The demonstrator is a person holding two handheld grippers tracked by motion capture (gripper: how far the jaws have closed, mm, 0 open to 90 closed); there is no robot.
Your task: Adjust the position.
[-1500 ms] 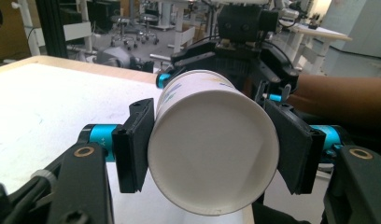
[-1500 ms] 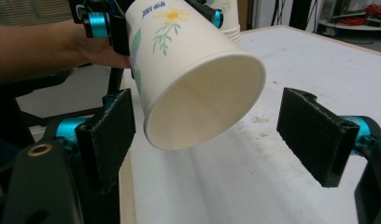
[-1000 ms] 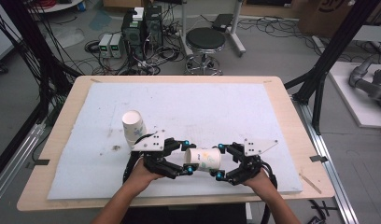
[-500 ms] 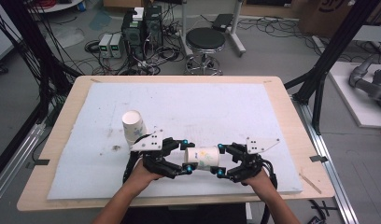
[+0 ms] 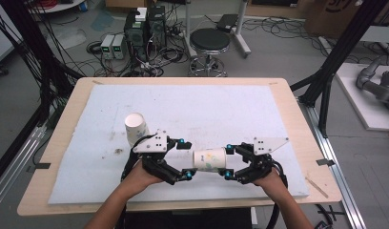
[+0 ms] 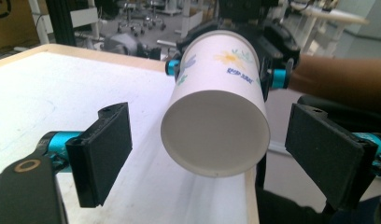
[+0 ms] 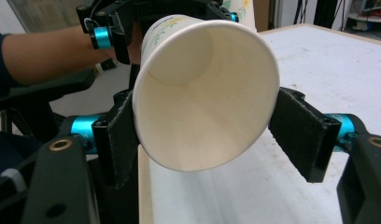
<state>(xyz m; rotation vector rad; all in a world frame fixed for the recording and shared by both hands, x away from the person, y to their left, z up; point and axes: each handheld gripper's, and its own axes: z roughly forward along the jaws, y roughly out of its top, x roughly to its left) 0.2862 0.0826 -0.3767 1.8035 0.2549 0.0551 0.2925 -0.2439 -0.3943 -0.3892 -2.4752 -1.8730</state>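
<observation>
A white paper cup (image 5: 209, 160) with a flower print lies level in the air between my two grippers, near the table's front edge. My right gripper (image 5: 228, 162) is shut on its rim end: in the right gripper view the open mouth of the cup (image 7: 202, 93) faces the camera and both pads press its sides around the right gripper (image 7: 209, 140). My left gripper (image 5: 185, 159) is open around the base end. In the left gripper view the cup's base (image 6: 214, 135) sits between the spread jaws of the left gripper (image 6: 216, 156) with gaps on both sides.
A second white paper cup (image 5: 136, 128) stands upside down on the white mat (image 5: 207, 105), just behind the left hand. The wooden table's front edge (image 5: 183, 207) runs close under both hands. A stool (image 5: 209, 43) and cabling lie on the floor beyond.
The left gripper's jaws have spread a little wider around the cup's base. The cup and the right gripper have hardly moved.
</observation>
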